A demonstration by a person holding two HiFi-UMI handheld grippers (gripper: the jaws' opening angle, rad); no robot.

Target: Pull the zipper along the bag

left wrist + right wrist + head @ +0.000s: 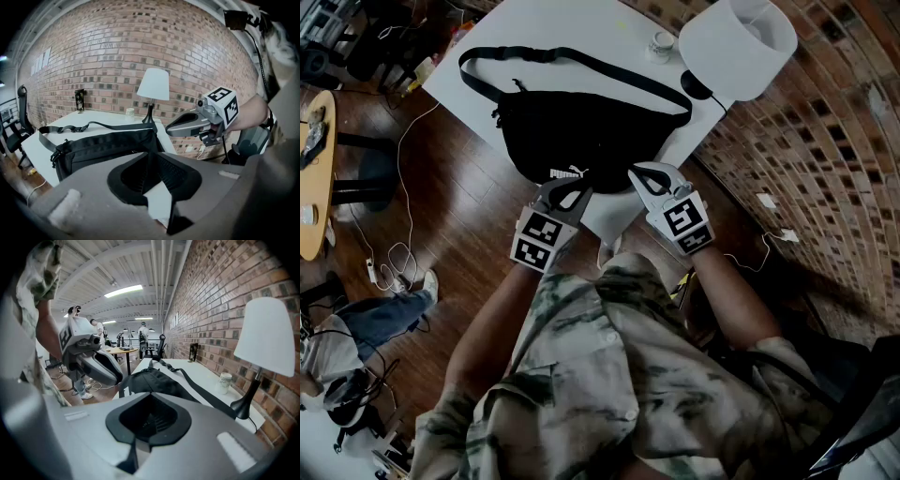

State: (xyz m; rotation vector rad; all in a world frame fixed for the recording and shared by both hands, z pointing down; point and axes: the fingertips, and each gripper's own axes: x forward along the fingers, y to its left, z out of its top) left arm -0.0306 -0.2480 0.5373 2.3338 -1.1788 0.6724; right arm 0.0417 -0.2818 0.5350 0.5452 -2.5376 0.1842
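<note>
A black waist bag with a white logo and a long strap lies on the white table. It also shows in the left gripper view and the right gripper view. Small pull cords hang at the bag's left end. My left gripper hovers at the bag's near edge, shut and holding nothing. My right gripper hangs just to its right, also shut and empty, a little apart from the bag. The zipper line itself is not visible.
A white lamp and a small cup stand at the table's far right, beside the brick wall. Cables lie on the wooden floor to the left, near a round table and a chair.
</note>
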